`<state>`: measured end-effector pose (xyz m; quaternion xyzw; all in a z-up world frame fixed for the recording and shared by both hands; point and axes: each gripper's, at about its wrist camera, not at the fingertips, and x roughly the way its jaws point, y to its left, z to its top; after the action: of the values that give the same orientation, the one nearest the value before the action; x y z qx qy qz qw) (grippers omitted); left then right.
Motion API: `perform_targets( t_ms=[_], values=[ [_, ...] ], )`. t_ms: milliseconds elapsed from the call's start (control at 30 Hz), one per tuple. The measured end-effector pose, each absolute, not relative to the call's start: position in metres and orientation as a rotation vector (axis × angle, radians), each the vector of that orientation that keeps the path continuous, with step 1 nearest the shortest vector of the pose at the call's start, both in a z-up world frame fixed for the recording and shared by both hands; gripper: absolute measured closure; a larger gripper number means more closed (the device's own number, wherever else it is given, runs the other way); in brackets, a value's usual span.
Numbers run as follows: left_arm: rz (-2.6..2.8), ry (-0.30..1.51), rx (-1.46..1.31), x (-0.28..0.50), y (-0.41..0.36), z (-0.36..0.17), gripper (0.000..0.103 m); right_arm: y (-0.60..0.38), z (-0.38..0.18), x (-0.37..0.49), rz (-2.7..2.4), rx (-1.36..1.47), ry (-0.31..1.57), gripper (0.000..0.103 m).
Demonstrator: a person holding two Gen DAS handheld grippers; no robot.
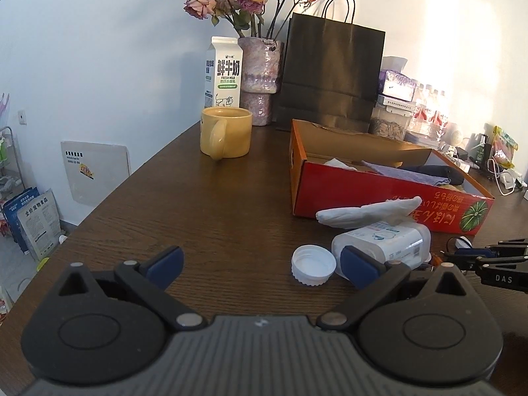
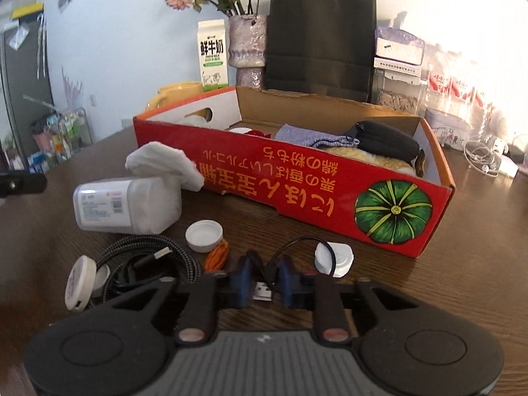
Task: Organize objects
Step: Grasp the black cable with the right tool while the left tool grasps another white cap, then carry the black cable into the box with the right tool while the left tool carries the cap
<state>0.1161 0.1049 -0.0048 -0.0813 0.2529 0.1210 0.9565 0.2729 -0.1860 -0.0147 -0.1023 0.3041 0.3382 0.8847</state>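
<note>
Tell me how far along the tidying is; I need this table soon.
Partly done. The red box already holds a purple cloth and a black pouch. In hand: the right gripper has its jaws nearly closed around a black USB cable. The left gripper is open and empty. Still out: the wipes canister, white cap and braided cable.

The milk carton (image 1: 223,72) reads "FRESH MILK"; the right gripper (image 1: 501,264) seems to carry "DAS".

Both wrist views sit low over the table (image 1: 214,204), facing the red box (image 2: 297,178) nearby.
</note>
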Motion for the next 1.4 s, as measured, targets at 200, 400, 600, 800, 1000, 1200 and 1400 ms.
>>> perform_targets(
  t_ms=[200,400,600,800,1000,1200,1400],
  values=[
    [0.232,0.531,-0.164,0.124,0.1,-0.01,0.0,-0.188,-0.015,0.272,0.701,-0.212,0.614,0.089],
    [0.212,0.572,-0.141,0.133,0.095,-0.02,0.0,-0.197,-0.007,0.26,0.668,-0.184,0.513,0.09],
    [0.191,0.626,-0.097,0.146,0.09,-0.033,0.0,-0.205,0.002,0.242,0.62,-0.169,0.387,0.09],
    [0.189,0.661,-0.029,0.164,0.084,-0.041,0.002,-0.205,0.003,0.239,0.627,-0.17,0.371,0.089],
    [0.179,0.659,0.017,0.173,0.08,-0.042,0.016,-0.205,0.003,0.237,0.632,-0.17,0.369,0.09],
    [0.097,0.65,0.058,0.177,0.075,-0.038,0.062,-0.204,0.003,0.236,0.635,-0.174,0.368,0.089],
    [0.113,0.635,0.007,0.17,0.078,-0.039,0.062,-0.205,0.003,0.235,0.629,-0.168,0.366,0.089]
  ],
)
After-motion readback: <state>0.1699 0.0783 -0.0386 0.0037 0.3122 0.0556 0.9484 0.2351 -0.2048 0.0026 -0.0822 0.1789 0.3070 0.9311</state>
